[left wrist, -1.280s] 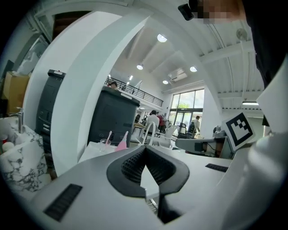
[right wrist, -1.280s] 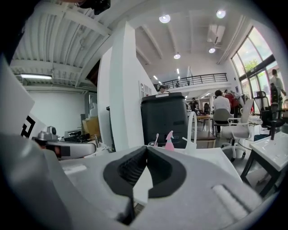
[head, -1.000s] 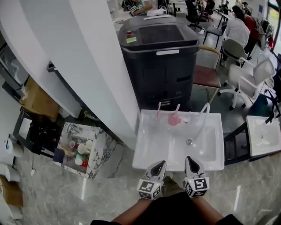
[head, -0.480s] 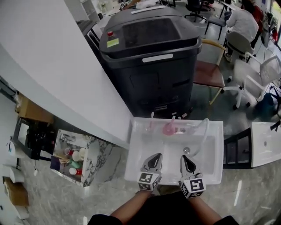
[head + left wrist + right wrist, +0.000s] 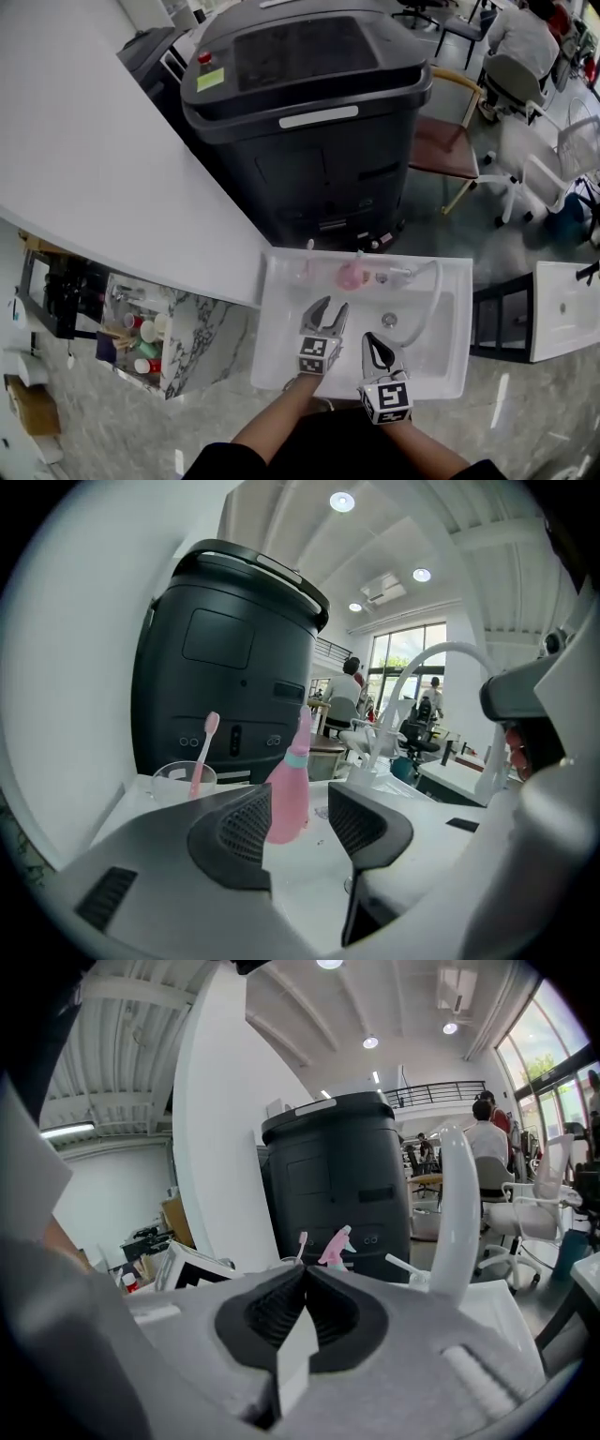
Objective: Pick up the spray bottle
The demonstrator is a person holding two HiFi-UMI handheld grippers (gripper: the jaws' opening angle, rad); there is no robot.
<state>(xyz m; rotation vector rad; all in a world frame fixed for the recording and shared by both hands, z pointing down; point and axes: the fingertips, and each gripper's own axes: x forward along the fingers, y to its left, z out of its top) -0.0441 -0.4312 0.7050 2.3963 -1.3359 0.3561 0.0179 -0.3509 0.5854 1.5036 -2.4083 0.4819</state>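
Observation:
The pink spray bottle (image 5: 349, 275) stands upright on the back ledge of the white sink (image 5: 281, 352), beside the tap. My left gripper (image 5: 329, 307) hovers over the basin, pointing at the bottle from a short way off. Its jaws are opening, and in the left gripper view the bottle (image 5: 289, 794) shows through the gap of that gripper (image 5: 300, 832), beyond the pads and untouched. My right gripper (image 5: 377, 341) hangs nearer the sink's front edge, shut on nothing. In the right gripper view the bottle (image 5: 336, 1246) is small and far beyond the closed gripper (image 5: 306, 1283).
A clear cup with a pink toothbrush (image 5: 307, 267) stands left of the bottle. The curved white faucet (image 5: 433, 292) arches over the basin's right side. A big black machine (image 5: 309, 112) stands behind the sink and a white wall (image 5: 103, 178) runs at left. Chairs and people are at the far right.
Both grippers have moved forward from the sink's front edge to over the basin, the left further. The left gripper's jaws, shut before, now stand apart.

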